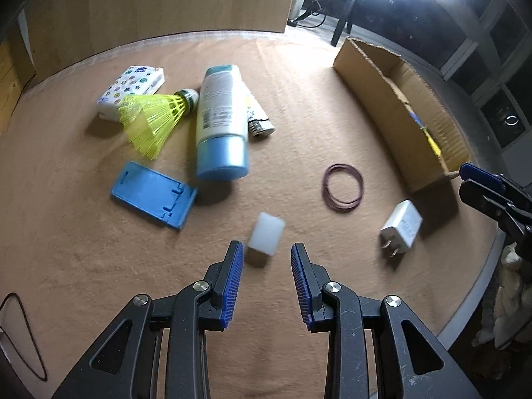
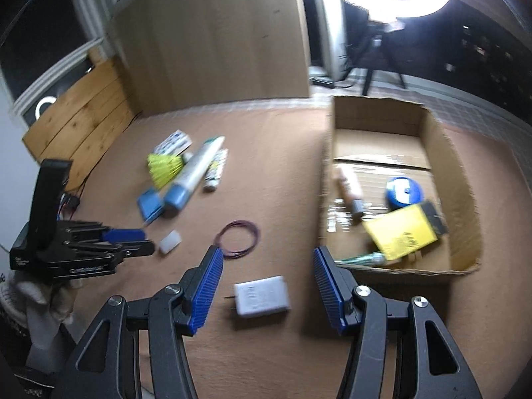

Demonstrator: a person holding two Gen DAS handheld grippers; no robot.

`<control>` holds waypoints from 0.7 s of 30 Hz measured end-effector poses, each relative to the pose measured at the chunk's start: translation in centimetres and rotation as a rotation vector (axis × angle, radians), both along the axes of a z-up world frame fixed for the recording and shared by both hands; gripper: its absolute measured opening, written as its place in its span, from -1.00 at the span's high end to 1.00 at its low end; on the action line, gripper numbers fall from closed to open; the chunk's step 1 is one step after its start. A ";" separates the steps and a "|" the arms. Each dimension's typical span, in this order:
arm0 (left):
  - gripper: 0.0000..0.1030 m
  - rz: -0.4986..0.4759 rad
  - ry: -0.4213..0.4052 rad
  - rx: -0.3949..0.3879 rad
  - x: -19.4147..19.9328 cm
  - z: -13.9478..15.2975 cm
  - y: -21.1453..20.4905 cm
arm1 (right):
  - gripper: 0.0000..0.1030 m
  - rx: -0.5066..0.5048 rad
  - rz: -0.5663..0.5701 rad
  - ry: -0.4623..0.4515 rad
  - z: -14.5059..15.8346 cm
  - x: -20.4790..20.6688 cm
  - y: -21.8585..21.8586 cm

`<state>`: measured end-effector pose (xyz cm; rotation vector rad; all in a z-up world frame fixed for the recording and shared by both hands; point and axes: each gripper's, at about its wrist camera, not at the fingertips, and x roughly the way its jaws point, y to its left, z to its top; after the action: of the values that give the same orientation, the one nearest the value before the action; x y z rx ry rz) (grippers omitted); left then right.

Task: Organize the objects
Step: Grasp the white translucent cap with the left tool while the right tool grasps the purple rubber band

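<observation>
Left wrist view: the left claw point(image 1: 267, 249) stands partly open over the tan counter point(image 1: 83, 239), holding nothing. A white block point(image 1: 267, 235) lies on the counter just ahead of its tips, apart from both pads. Further off lie a blue stand point(image 1: 151, 194), a blue-capped bottle point(image 1: 221, 123), a yellow shuttlecock point(image 1: 151, 119), a tissue pack point(image 1: 133, 86) and a small tube point(image 1: 257, 116), all close together. A ring of rubber bands point(image 1: 343, 188) lies to the right of the bottle, and a white charger point(image 1: 400, 231) sits near the cardboard box point(image 1: 375, 99). The right claw point(image 1: 464, 179) enters at the right edge, near the box corner.

Right wrist view: the right claw point(image 2: 267, 266) is about half open and empty. The charger point(image 2: 262, 296) lies on the counter point(image 2: 282, 166) below and between its pads, touching neither. The rubber bands point(image 2: 237, 239) lie just beyond the left pad. The box point(image 2: 465, 206) stands to the right; inside it are a yellow packet point(image 2: 399, 236), a blue round thing point(image 2: 404, 193), a brown bottle point(image 2: 349, 189) and a green tube point(image 2: 362, 259). At the left, a gloved hand point(image 2: 36, 302) holds the left claw point(image 2: 149, 242), its tips next to the block point(image 2: 170, 241). The bottle point(image 2: 194, 176) and shuttlecock point(image 2: 163, 166) lie blurred behind.
</observation>
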<state>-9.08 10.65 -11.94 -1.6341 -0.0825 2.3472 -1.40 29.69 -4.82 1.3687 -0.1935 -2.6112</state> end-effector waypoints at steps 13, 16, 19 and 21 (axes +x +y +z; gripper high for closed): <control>0.37 -0.059 -0.015 -0.023 -0.2 -1.3 0.3 | -0.01 0.080 0.176 -0.094 -2.8 -3.3 -6.5; 0.37 -0.064 -0.019 -0.020 -0.3 -1.6 0.5 | 0.00 0.105 0.207 -0.117 -3.8 -3.9 -7.5; 0.37 -0.071 -0.017 -0.019 -0.4 -1.8 0.5 | 0.11 0.124 0.233 -0.148 -5.0 -4.8 -8.2; 0.37 -0.075 -0.019 -0.021 -0.6 -2.0 0.6 | 0.24 0.142 0.245 -0.174 -5.8 -5.4 -8.4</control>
<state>-9.64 11.29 -13.90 -1.6400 -0.0004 2.2849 -6.79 21.27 -10.58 1.5586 0.1317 -2.3447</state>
